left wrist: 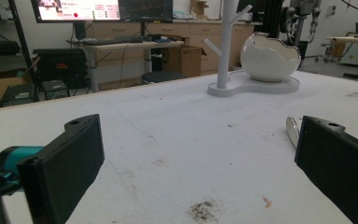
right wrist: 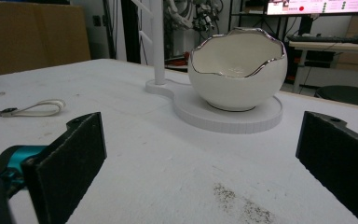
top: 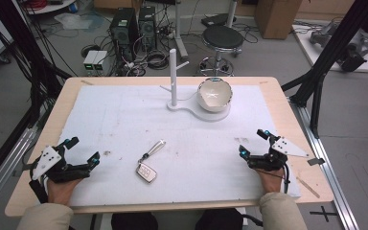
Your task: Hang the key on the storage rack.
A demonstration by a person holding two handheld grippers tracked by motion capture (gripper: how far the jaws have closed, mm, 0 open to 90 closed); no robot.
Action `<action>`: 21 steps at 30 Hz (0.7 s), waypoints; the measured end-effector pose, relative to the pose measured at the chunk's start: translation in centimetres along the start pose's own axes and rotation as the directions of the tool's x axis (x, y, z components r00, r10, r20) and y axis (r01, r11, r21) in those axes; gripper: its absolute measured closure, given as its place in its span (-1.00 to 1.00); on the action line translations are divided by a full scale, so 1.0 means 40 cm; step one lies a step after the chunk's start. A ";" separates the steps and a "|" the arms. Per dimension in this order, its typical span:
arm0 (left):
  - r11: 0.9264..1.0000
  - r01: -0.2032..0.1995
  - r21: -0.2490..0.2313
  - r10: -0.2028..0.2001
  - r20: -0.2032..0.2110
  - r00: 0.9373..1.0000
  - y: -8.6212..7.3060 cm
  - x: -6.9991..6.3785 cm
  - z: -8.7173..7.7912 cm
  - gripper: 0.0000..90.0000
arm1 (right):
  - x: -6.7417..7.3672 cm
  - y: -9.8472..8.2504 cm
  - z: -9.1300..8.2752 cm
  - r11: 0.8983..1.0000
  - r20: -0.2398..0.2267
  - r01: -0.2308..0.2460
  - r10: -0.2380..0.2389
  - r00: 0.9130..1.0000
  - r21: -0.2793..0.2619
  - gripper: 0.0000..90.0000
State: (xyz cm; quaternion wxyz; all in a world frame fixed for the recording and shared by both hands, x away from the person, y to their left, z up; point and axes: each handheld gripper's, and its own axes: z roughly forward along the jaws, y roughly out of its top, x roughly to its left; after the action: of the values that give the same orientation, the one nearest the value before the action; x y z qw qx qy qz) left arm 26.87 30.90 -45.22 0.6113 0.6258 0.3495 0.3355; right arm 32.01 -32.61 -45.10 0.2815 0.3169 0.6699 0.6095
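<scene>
A silver car key fob (top: pixel 146 172) with a white strap loop (top: pixel 156 147) lies on the white mat (top: pixel 124 115) near the front middle. At the back stands a white egg-shaped bowl (top: pixel 214 94) with a silver rim on a white base, beside a white branched post (top: pixel 173 76). My left gripper (top: pixel 82 150) rests open at the front left, nothing between its jaws. My right gripper (top: pixel 254 143) rests open at the front right, also empty. The bowl (right wrist: pixel 237 70) and strap loop (right wrist: pixel 42 108) appear ahead in the right gripper view. The fob's edge (left wrist: pixel 292 131) peeks beside a jaw in the left gripper view.
The wooden table (top: pixel 43 143) edge frames the mat. Dark smudges mark the mat (left wrist: pixel 203 210). Behind the table are a black stool (top: pixel 223 38), computer towers (top: pixel 124 28) and cables on the floor. Black frame struts (top: pixel 316 91) stand at the right.
</scene>
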 end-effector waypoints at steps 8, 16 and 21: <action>1.000 -0.003 0.012 0.003 -0.005 1.000 0.001 0.001 0.002 -0.96 | -0.001 -0.001 -0.003 1.000 -0.002 -0.023 0.023 1.000 -0.006 -0.99; 0.999 0.016 0.030 -0.016 -0.008 1.000 0.004 0.003 0.007 -0.96 | -0.002 -0.001 -0.002 1.000 0.000 -0.016 0.016 1.000 -0.010 -0.99; 0.997 0.016 0.079 -0.015 -0.011 1.000 0.030 0.013 0.020 -0.96 | -0.001 0.000 -0.002 1.000 0.003 -0.008 0.008 1.000 -0.007 -0.99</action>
State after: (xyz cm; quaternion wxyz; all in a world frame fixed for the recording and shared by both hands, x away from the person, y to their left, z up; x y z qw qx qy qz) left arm 27.86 30.91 -44.03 0.5868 0.6450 0.3705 0.3200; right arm 31.98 -32.68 -45.09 0.2811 0.3197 0.6660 0.6125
